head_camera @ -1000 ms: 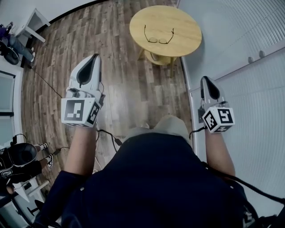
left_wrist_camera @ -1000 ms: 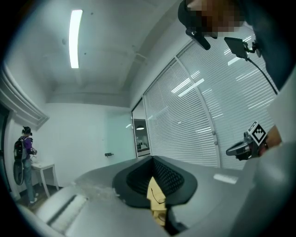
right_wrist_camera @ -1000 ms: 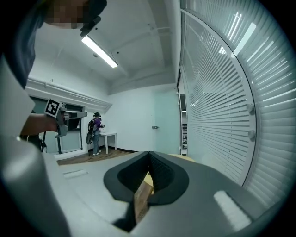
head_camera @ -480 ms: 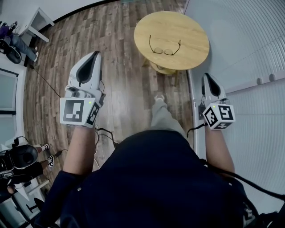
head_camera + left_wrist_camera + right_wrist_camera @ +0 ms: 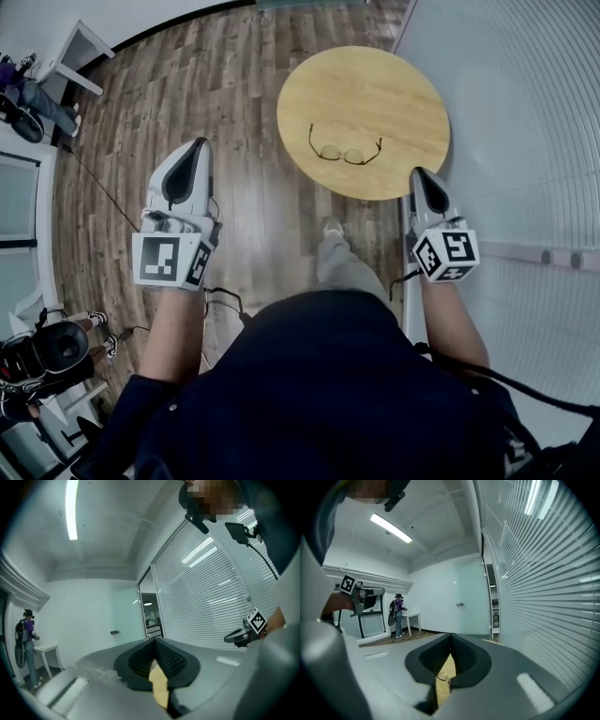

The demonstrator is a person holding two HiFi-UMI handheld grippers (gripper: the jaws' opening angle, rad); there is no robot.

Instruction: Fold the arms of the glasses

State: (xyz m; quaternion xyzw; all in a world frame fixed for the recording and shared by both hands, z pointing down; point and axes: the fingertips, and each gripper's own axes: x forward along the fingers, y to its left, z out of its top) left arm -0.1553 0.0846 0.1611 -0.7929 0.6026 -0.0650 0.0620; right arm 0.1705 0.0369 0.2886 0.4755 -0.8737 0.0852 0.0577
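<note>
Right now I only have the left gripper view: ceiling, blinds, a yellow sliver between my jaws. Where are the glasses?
Observer: In the head view, the glasses lie on the round wooden table, lenses toward you, both arms unfolded.
Operator: Which gripper is closer?
Observer: The right gripper, at the table's near right edge. The left gripper is over the floor, left of the table.
Operator: Are the right jaws ready?
Observer: They are shut and hold nothing, so they would have to open first.
</note>
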